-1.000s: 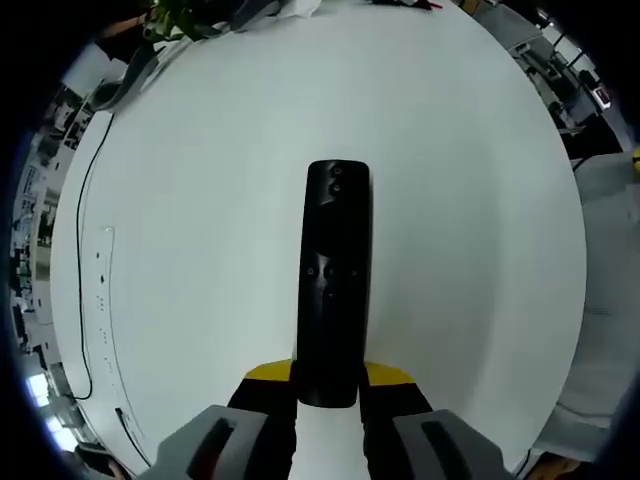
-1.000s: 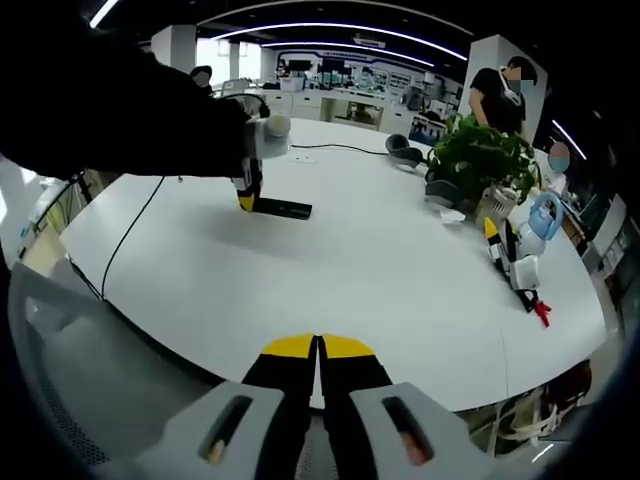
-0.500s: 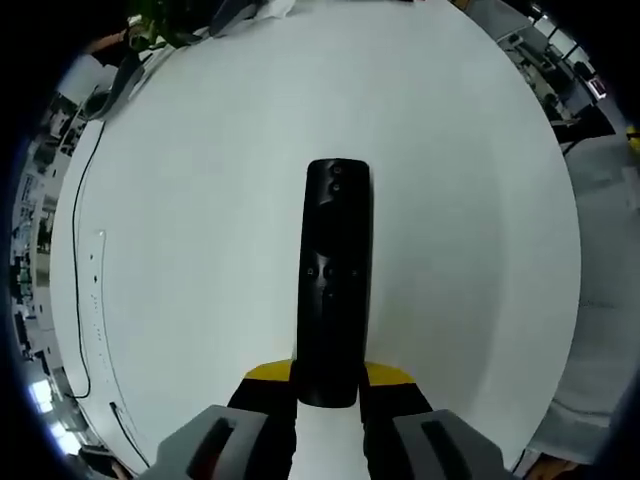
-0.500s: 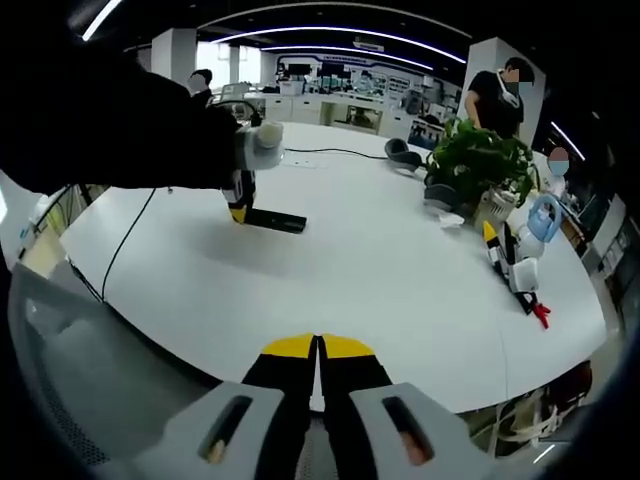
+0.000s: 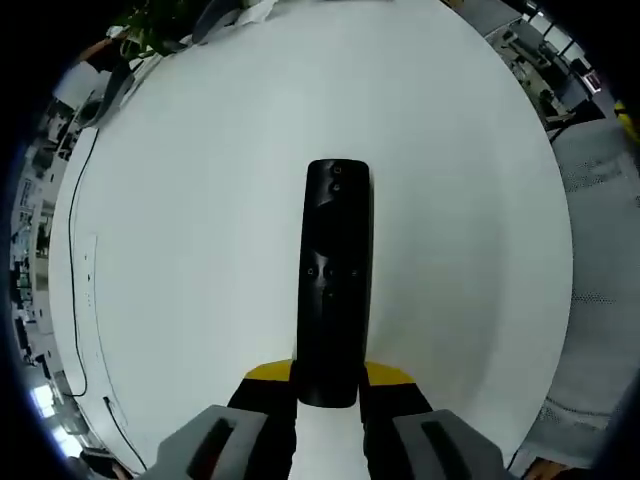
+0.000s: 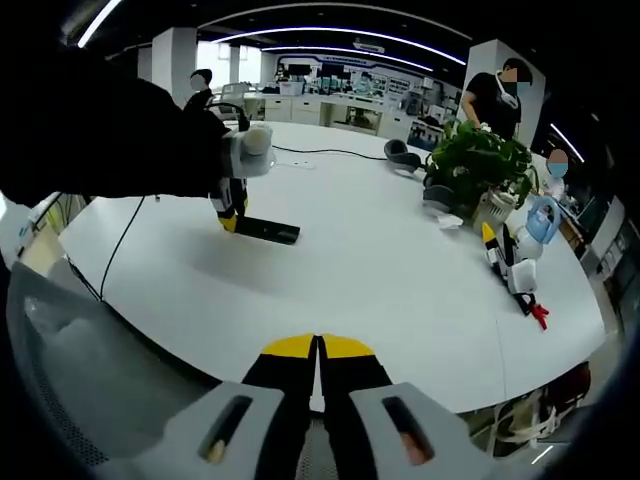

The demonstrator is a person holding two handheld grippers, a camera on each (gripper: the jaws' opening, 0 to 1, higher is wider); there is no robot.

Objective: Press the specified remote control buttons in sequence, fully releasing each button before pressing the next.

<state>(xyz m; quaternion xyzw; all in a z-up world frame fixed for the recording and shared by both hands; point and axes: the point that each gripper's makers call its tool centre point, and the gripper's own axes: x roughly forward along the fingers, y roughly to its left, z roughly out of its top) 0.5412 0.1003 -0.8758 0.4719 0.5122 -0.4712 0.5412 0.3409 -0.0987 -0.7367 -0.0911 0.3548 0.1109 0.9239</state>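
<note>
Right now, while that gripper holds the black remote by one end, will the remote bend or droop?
Probably not. The black remote juts straight out from the left gripper, with no sag, so it looks stiff. It seems light, since a grip on one end carries it above the white table. Its smooth, glossy shell might slip if the jaws loosen.

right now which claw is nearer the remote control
Left. The left claw is shut on the near end of the remote control; the right claw is shut at the table's near edge, far from it.
</note>
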